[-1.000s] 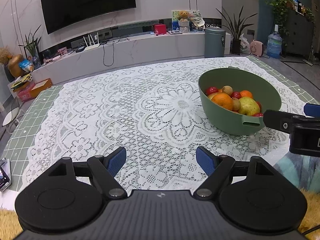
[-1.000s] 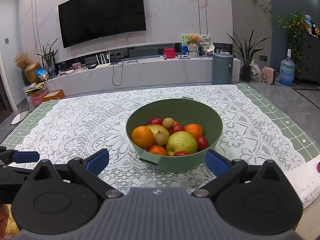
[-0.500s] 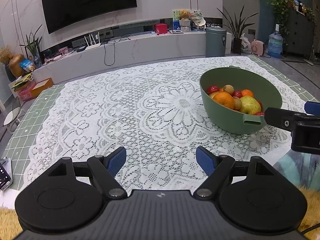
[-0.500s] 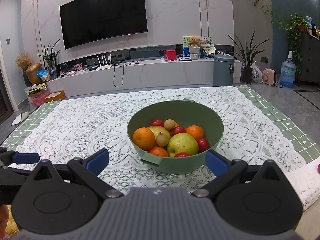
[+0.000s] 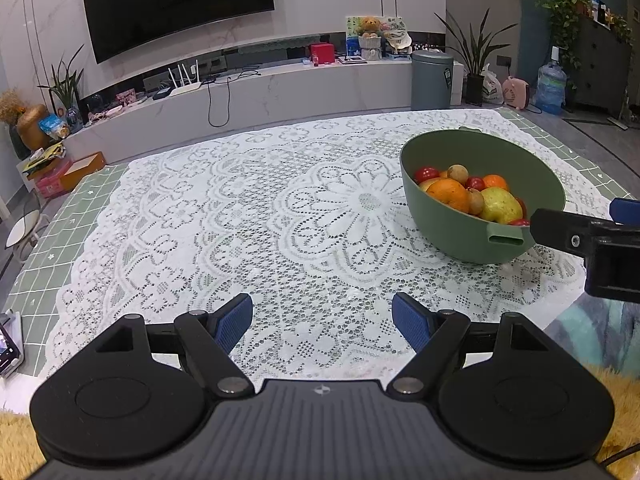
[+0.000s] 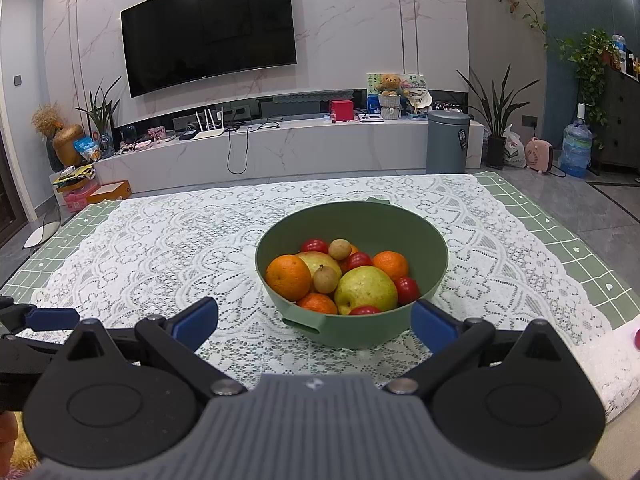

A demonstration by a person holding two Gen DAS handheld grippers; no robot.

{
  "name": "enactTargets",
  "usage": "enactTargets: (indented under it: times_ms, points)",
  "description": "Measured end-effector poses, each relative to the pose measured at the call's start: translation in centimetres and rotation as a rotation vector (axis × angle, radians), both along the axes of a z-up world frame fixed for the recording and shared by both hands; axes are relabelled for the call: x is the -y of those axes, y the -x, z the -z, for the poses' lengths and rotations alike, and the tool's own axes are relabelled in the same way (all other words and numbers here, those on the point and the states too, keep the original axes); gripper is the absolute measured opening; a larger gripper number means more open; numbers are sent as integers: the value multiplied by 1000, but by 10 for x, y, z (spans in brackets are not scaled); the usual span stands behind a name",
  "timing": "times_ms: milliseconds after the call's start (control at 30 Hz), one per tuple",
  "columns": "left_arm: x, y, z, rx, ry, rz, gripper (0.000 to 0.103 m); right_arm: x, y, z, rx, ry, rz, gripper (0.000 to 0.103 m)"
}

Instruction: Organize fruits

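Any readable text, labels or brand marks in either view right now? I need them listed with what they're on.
No text is legible in either view.
Label on the grey cylindrical bin: too small to read.
Printed card behind the brown teddy bear: blurred.
Small emblem on the right claw housing: a symbol, no letters.

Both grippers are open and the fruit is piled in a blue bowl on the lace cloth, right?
Not quite: the bowl is green, not blue, as the right wrist view shows. The rest holds: left gripper and right gripper are open, fruit piled inside, on the lace cloth.
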State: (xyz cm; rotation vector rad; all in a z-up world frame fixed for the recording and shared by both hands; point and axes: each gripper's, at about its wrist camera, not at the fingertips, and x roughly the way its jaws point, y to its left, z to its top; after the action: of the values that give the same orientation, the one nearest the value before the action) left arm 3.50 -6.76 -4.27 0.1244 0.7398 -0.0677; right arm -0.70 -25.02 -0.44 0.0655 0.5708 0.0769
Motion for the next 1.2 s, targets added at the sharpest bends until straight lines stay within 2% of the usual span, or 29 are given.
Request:
enactTargets:
  times_ms: [1200]
  points:
    - [1, 0, 0, -9, 6, -1, 93, -1, 0, 0, -1, 3, -1, 99]
